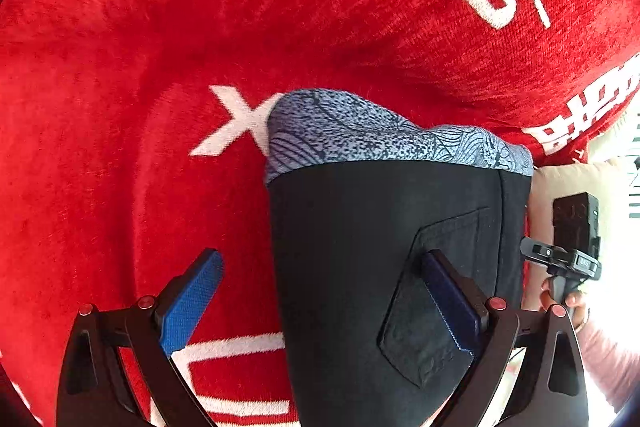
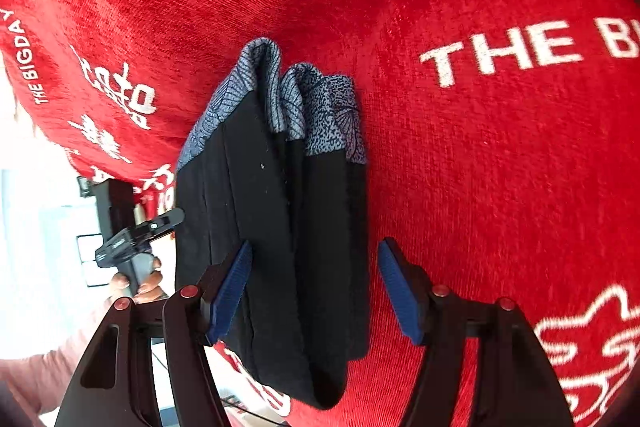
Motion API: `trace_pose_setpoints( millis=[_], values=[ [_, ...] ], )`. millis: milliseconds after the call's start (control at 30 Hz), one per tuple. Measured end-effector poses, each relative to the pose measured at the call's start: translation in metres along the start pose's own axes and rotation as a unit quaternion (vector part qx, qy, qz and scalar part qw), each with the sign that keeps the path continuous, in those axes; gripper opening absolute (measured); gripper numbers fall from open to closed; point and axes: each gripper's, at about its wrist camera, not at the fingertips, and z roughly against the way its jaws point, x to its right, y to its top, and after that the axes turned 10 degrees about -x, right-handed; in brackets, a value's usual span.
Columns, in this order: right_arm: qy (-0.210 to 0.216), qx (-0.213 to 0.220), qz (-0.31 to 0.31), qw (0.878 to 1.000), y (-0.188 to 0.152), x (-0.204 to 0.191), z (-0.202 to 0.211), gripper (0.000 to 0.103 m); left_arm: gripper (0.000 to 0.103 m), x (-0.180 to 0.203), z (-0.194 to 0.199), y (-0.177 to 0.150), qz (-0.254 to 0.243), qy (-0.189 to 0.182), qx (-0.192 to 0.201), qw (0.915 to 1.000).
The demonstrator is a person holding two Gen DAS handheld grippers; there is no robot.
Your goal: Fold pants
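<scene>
Between both open tongs (image 2: 314, 291) lie folded pants (image 2: 280, 227).

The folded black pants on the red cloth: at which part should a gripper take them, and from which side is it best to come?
Probably the thick black end of the pants nearest the right gripper, approached from above along their length. There the layers stack into one bundle lying between its open pads. The patterned waistband at the far end fans into separate folds, so a grip there might miss layers.
</scene>
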Motion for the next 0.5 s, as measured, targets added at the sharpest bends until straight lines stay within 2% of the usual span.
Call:
trace_pose_setpoints(
  millis=[333, 500],
  values=[
    [0.061, -0.009, 0.01, 0.998, 0.009, 0.013, -0.009, 0.071, 0.1, 0.006, -0.015, 0.006, -0.011, -0.02, -0.015, 0.9996],
    [0.069, -0.009, 0.01, 0.997, 0.016, 0.01, -0.011, 0.073, 0.102, 0.015, -0.027, 0.007, -0.007, -0.02, -0.02, 0.9996]
  ],
)
